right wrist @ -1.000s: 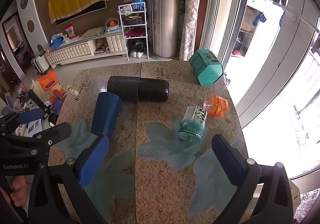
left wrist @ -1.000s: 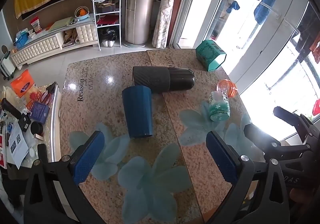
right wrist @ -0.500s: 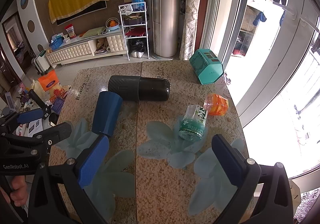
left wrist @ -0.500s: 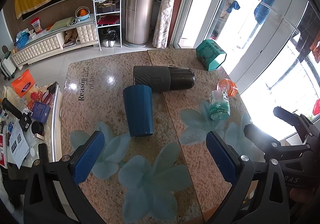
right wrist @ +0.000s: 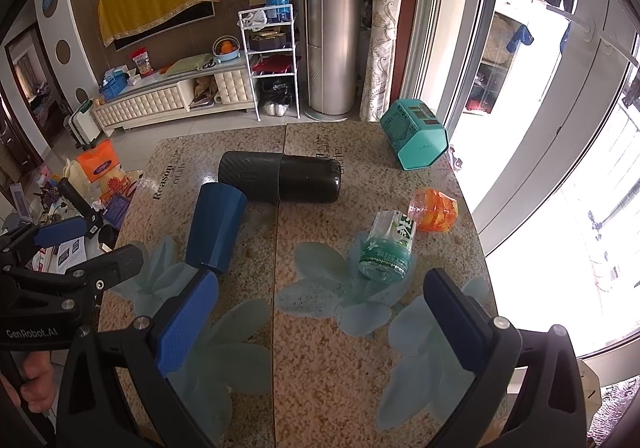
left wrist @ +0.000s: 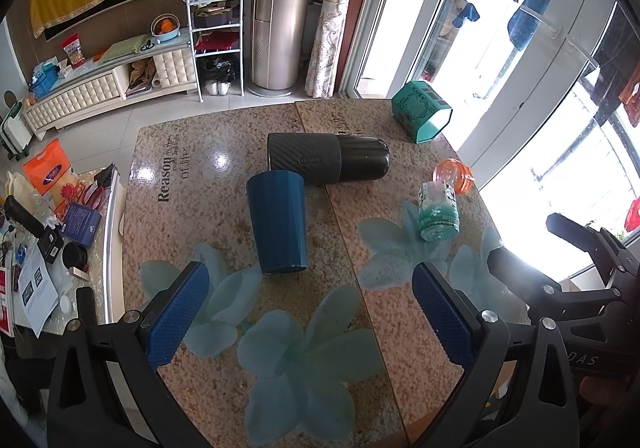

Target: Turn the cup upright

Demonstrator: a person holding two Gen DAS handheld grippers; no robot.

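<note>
A dark blue faceted cup [left wrist: 278, 223] lies on its side on the speckled stone table [left wrist: 224, 232], wide end toward the far side, narrow base toward me. It also shows in the right wrist view [right wrist: 215, 232]. My left gripper [left wrist: 308, 312] is open and empty, hovering just short of the cup's base. My right gripper [right wrist: 320, 320] is open and empty, to the right of the cup; its left pad [right wrist: 187, 322] is close to the cup's base.
A black ribbed flask [left wrist: 328, 163] lies on its side touching the cup's far end. A green-capped bottle [left wrist: 437, 211], an orange container [left wrist: 453, 175] and a teal hexagonal box [left wrist: 422, 116] lie at the right. The table's right edge borders glass doors.
Both views have shifted only slightly; the cup and other objects have stayed put. Both grippers remain open.
</note>
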